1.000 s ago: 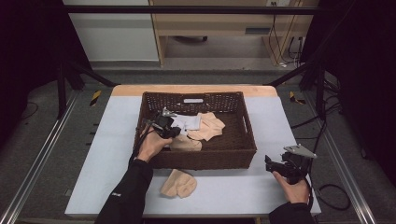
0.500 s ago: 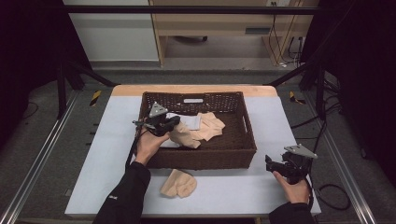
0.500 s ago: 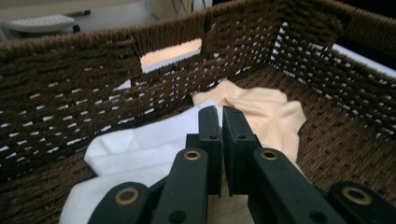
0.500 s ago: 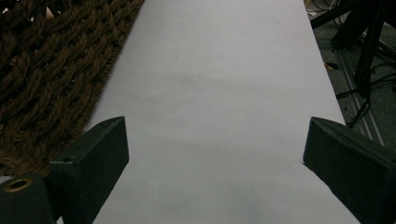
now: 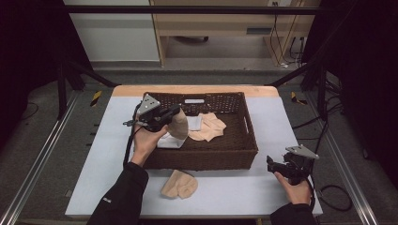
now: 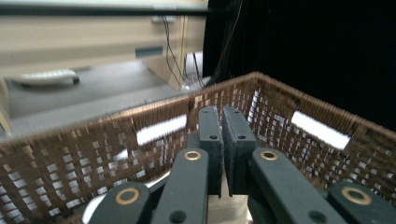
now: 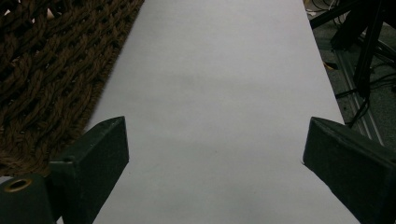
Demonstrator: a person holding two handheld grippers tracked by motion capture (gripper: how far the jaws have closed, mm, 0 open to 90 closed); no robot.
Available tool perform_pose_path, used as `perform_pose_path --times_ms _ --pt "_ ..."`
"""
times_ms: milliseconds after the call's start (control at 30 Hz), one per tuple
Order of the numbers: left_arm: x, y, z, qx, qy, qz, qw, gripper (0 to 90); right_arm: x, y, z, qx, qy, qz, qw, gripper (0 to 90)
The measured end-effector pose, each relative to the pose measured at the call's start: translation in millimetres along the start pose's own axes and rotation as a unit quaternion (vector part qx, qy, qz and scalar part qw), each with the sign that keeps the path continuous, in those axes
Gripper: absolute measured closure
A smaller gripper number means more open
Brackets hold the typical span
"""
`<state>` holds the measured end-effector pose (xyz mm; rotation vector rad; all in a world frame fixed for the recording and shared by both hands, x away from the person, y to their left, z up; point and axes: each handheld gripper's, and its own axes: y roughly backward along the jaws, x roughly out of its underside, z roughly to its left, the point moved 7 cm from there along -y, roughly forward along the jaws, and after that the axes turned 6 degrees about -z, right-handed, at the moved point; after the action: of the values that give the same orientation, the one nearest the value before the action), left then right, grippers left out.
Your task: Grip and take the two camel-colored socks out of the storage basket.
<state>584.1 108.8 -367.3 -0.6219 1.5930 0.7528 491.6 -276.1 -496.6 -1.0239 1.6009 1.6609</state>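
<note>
My left tool [image 5: 174, 112] is clamped on a beige sock [image 5: 179, 126], which hangs below it over the basket [image 5: 206, 157]. My right tool [image 5: 274, 165] sits open on the worktop [image 5: 234, 192].

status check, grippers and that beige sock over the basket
Left gripper shut on beige fabric sock, lifted above brown wicker basket. Right gripper open, parked on table. Nothing blocking.

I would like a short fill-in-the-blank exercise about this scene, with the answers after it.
1. The left gripper lifts a beige sock out of the ____.
2. The right gripper has its jaws ____.
3. One sock pair lies on the table, ____ the basket.

Missing words: basket; open; outside
</note>
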Motion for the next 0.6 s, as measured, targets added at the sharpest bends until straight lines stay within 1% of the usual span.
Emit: perform_pose_path --times_ms 133,300,433,600 --pt "-16.8 9.2 -4.9 -0.003 -0.009 -0.019 0.9998 86.9 -0.2 -0.2 0.0 0.000 0.001 0.000 1.0000 7.1" --pt "-34.6 20.6 -8.7 -0.003 -0.005 -0.040 0.9992 86.9 0.0 0.1 0.0 0.000 0.000 0.001 1.0000 7.0" --pt "-45.9 31.0 -16.2 0.003 -0.007 -0.051 0.9987 86.9 -0.2 0.4 -0.4 0.000 0.000 0.000 1.0000 7.1" --pt "-64.8 47.4 -29.7 0.018 -0.011 -0.072 0.9972 87.0 -0.2 0.6 -0.3 0.001 -0.002 0.001 1.0000 7.1"
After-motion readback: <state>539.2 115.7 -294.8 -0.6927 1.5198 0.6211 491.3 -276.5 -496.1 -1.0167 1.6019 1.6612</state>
